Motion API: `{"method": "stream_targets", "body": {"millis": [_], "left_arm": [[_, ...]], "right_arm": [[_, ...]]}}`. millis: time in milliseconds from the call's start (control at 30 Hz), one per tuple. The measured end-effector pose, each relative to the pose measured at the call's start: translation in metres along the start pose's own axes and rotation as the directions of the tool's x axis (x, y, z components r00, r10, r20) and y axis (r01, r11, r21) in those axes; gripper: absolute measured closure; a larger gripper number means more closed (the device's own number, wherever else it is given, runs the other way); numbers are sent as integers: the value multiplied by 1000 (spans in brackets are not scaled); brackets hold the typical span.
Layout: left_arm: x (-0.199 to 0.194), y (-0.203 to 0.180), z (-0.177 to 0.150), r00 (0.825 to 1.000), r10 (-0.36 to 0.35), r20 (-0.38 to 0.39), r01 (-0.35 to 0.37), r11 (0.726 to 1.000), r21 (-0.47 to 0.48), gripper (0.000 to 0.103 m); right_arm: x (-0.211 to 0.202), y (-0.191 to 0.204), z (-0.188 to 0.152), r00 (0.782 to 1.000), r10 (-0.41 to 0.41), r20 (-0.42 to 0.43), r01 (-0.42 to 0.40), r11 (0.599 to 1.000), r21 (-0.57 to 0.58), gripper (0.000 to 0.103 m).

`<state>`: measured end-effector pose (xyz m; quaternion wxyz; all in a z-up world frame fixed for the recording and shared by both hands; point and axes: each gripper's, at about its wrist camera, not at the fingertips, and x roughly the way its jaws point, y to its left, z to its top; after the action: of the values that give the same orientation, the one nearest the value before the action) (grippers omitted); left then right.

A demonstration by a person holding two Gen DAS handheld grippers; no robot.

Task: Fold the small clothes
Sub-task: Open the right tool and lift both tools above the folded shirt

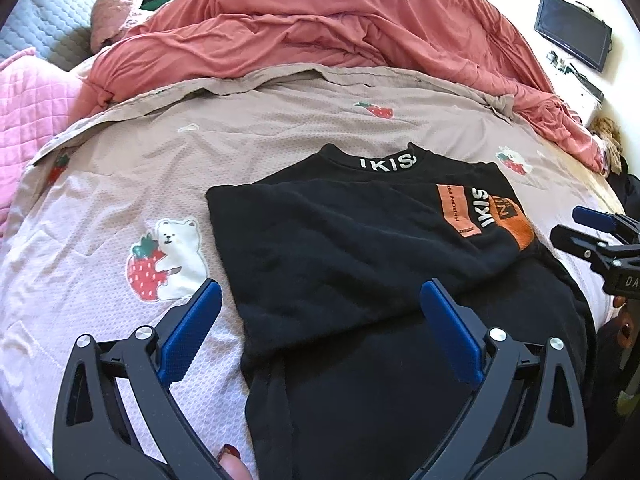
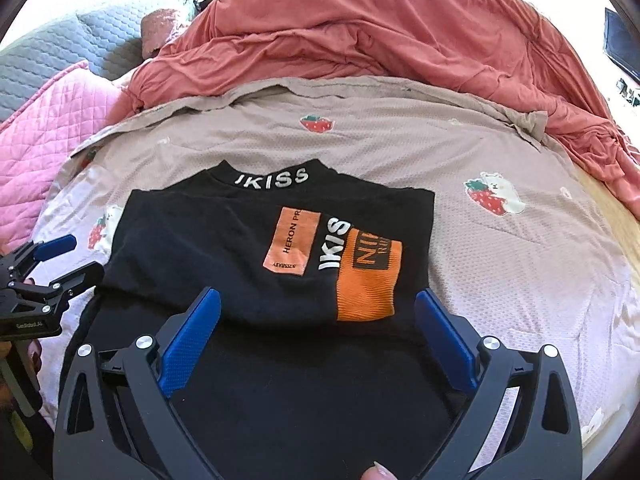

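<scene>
on bedsheet (image 2: 500,248): black shirt (image 2: 224,248) part-folded; both grippers (image 1: 320,300) (image 2: 318,312) spread.

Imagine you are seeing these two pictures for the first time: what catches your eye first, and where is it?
The black shirt lies partly folded mid-bed, its orange patches and white IKISS lettering vivid. Behind it, a rumpled coral duvet heaps across the far side. Open blue-padded tongs frame each view's bottom, the left tongs and the right tongs, holding nothing.

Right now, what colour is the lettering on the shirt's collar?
White "IKISS" lettering on the black shirt collar, clearest in the right wrist view.
</scene>
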<state>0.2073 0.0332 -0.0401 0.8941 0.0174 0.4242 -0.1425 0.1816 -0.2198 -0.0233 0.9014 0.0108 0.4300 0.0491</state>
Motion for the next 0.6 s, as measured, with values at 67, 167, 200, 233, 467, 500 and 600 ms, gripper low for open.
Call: {"method": "stream_targets", "body": {"millis": [67,167,200,233,467,500,600], "left_arm": [[-4,1,-2,1000,2,2,-2,1000,-7,10],[-11,-1,-7,1000,15,3,-15,1000,-12,10],[-13,-1,-8,1000,20,1,-20,1000,-13,10],[-14,-2,-10,1000,23,-1,-23,1000,-16,10],[-26,-7,-16,999,39,12,-38,998,-41,10],[-28,-8,-16,999,42,18,-41,998,-44,10],[-36,-9,-17,999,45,28,-44,997,-64,10]], "right_arm": [[-6,-2,0,1000,4,10,-4,1000,6,6],[-15,-5,0,1000,10,20,-10,1000,13,6],[-17,-6,0,1000,10,23,-11,1000,16,6],[-20,-7,0,1000,11,28,-11,1000,18,6],[-46,-15,-5,998,14,66,-16,999,28,6],[-49,-16,-6,997,16,70,-18,999,31,6],[-58,-20,-9,997,15,82,-18,999,35,6]]}}
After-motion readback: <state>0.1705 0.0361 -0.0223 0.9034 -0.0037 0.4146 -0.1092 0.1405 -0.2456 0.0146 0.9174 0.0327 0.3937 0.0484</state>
